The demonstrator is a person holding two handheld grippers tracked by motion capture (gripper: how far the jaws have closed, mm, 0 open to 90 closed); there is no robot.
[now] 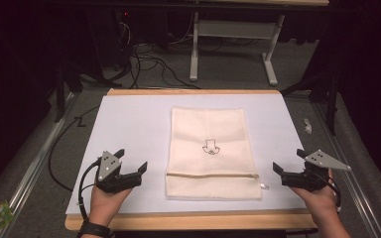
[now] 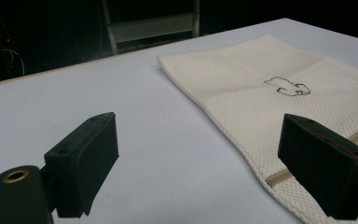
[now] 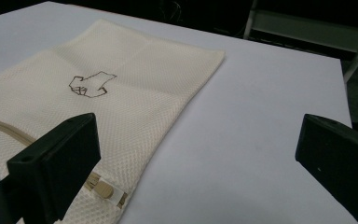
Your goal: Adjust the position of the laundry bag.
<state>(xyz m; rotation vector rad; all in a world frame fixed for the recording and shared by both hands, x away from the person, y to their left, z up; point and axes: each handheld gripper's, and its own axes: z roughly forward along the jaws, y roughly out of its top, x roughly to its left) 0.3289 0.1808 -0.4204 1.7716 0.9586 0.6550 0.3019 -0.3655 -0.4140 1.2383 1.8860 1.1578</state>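
While the high view takes in the whole flat cream mesh zip bag (image 1: 211, 151) on the white table sheet (image 1: 129, 129), the right gripper view shows its small zip pull (image 3: 109, 190). Left gripper (image 1: 130, 162) and right gripper (image 1: 287, 161) flank the bag's zip end, jaws spread, holding nothing. Its long side runs away from the hands.

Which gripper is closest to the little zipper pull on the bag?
The right gripper. The zipper pull sticks out at the mesh bag's right edge; the left gripper waits across the bag.
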